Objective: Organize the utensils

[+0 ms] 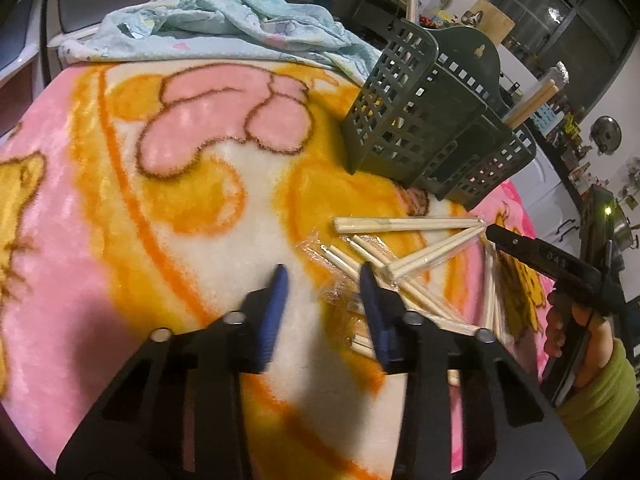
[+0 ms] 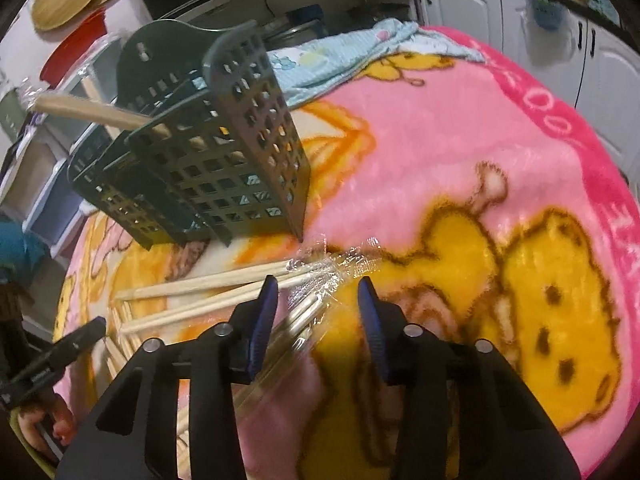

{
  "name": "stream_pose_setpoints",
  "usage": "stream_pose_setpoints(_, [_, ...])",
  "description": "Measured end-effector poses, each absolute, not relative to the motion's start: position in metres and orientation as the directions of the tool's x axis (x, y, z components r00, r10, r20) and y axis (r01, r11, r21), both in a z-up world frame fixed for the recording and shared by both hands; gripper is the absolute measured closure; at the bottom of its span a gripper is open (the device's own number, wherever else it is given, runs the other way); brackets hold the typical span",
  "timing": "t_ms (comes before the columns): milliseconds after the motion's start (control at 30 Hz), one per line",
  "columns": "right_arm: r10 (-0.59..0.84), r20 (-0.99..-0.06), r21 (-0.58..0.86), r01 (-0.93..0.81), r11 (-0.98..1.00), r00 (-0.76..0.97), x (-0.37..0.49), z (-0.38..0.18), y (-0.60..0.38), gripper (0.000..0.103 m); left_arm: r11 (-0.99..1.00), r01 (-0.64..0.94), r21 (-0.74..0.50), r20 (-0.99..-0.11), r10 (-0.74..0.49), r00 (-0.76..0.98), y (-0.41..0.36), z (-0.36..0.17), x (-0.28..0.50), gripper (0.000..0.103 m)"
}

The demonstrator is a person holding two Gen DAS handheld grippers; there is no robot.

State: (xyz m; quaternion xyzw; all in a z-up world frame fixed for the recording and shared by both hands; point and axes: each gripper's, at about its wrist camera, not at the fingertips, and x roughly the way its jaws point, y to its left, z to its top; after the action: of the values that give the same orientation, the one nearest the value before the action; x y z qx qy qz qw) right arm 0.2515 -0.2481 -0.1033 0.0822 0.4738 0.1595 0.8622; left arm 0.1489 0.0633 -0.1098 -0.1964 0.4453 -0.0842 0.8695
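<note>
Chopsticks (image 1: pixel 404 224) scattered beside green basket (image 1: pixel 420 120), left claw (image 1: pixel 324 280) ajar, right claw (image 2: pixel 316 292) ajar, both empty

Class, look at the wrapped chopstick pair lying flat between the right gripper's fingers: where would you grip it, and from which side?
Probably mid-shaft on the wrapped chopsticks, from above, with the right gripper fingers across their width: they lie flat on the blanket, long and thin.

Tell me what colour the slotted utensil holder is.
Dark green; the utensil holder shows best in the right wrist view.
</note>
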Motion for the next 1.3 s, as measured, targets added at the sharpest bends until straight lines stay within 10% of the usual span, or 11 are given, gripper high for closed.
stream_pose_setpoints(400, [0.4, -0.761, 0.36, -0.18, 0.915, 0.511, 0.251, -0.101, -0.261, 0.094, 0.908, -0.008, -0.418, -0.737, -0.334, 0.588, 0.061, -0.105, 0.148, 0.098])
stream_pose_setpoints(1300, [0.484, -0.601, 0.35, -0.335, 0.875, 0.637, 0.213, 0.007, -0.262, 0.098, 0.895, 0.106, -0.432, -0.556, -0.357, 0.751, 0.054, -0.006, 0.127, 0.101])
